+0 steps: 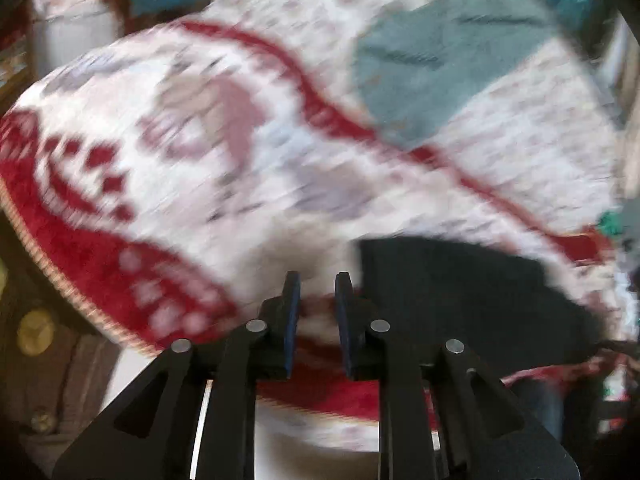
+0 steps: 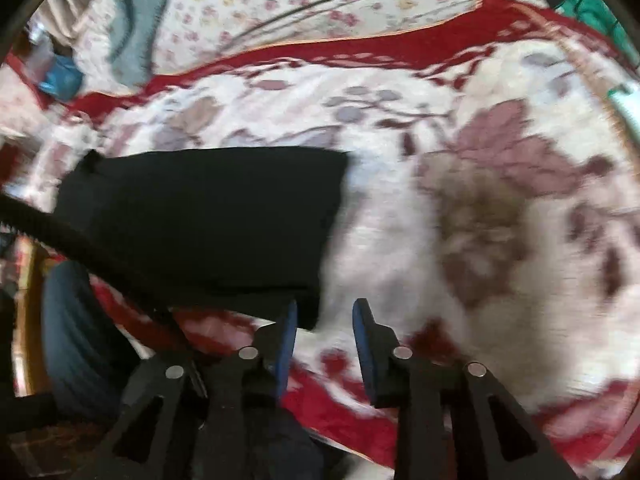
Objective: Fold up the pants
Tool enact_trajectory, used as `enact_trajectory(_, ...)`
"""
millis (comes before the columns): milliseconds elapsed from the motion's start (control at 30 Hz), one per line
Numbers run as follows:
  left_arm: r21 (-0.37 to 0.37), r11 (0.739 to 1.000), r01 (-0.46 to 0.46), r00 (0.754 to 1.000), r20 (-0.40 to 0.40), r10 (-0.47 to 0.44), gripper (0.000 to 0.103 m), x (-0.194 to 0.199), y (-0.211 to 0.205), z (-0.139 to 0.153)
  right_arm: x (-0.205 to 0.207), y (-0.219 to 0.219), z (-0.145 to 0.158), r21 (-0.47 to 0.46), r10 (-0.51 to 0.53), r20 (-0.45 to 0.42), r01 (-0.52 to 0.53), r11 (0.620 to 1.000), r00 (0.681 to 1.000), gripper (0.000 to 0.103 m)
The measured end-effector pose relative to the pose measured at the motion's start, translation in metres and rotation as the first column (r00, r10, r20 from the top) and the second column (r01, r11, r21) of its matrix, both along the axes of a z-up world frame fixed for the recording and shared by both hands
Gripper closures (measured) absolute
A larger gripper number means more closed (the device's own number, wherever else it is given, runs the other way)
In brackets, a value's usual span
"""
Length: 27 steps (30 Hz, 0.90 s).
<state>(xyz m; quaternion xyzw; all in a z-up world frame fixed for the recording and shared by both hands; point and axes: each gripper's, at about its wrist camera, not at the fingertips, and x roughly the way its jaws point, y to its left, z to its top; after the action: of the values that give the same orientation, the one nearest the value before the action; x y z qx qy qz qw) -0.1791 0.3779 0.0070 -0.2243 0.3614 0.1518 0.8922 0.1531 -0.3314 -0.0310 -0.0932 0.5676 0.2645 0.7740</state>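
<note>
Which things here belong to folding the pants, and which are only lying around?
For the job:
- black pants
- left tongs, open, empty
- right tongs, open, empty

Lying about:
- red and white blanket under the pants
- floral sheet
- grey-green cloth

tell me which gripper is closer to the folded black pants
Right, though only slightly. The right gripper has one finger tip overlapping the black pants' near corner. The left gripper sits just beside the pants' edge, over the blanket.
</note>
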Motion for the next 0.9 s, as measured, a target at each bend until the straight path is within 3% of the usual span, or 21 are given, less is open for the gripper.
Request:
enact_trajectory(67,0.000,0.997,0.079,0.996,0.038,-0.079,0.087,0.014,-0.026,0.016,0.002,0.000,0.024,-0.066,-0.034,0.091,0.040,0.997,0.995,0.077)
enact_trajectory(133,0.012,0.984,0.177,0.984,0.024,-0.177,0.087,0.044,-0.061,0.022,0.006,0.007,0.046,-0.008,-0.043,0.132,0.044,0.999,0.990,0.077)
enact_trajectory(200,0.037,0.968,0.248,0.968,-0.046,-0.246,0.087,0.075,-0.096,0.013,0.010,0.022,0.060,0.102,-0.036,0.116,0.024,0.994,0.993,0.075)
enact_trajectory(267,0.085,0.954,0.288,0.949,-0.156,-0.273,0.087,0.106,-0.122,-0.008,0.013,0.049,0.058,0.115,0.008,0.116,-0.021,0.993,0.993,0.073)
enact_trajectory(367,0.120,0.965,0.233,0.942,-0.276,-0.193,0.087,0.134,-0.123,-0.039,0.021,0.084,0.027,0.033,0.056,0.095,-0.059,0.998,0.994,0.073)
enact_trajectory(467,0.089,0.987,0.130,0.957,-0.270,-0.102,0.086,0.153,-0.098,-0.054,0.038,0.095,-0.014,-0.090,0.016,0.074,-0.010,0.996,0.997,0.073)
enact_trajectory(533,0.084,0.992,0.091,0.955,-0.291,-0.063,0.086,0.166,-0.085,-0.063,0.049,0.092,-0.027,-0.059,-0.014,0.100,0.019,0.998,0.995,0.070)
enact_trajectory(667,0.117,0.990,0.082,0.949,-0.313,-0.042,0.090,0.191,-0.082,-0.067,0.070,0.087,-0.033,0.009,-0.082,0.096,0.081,0.997,0.992,0.064)
enact_trajectory(767,0.133,0.988,0.073,0.947,-0.320,-0.027,0.091,0.199,-0.082,-0.062,0.073,0.091,-0.030,-0.001,-0.097,0.114,0.098,0.995,0.989,0.063)
enact_trajectory(900,0.079,0.995,0.067,0.980,-0.190,-0.050,0.091,0.168,-0.089,-0.033,0.052,0.090,-0.004,0.010,-0.091,0.148,0.091,0.996,0.985,0.063)
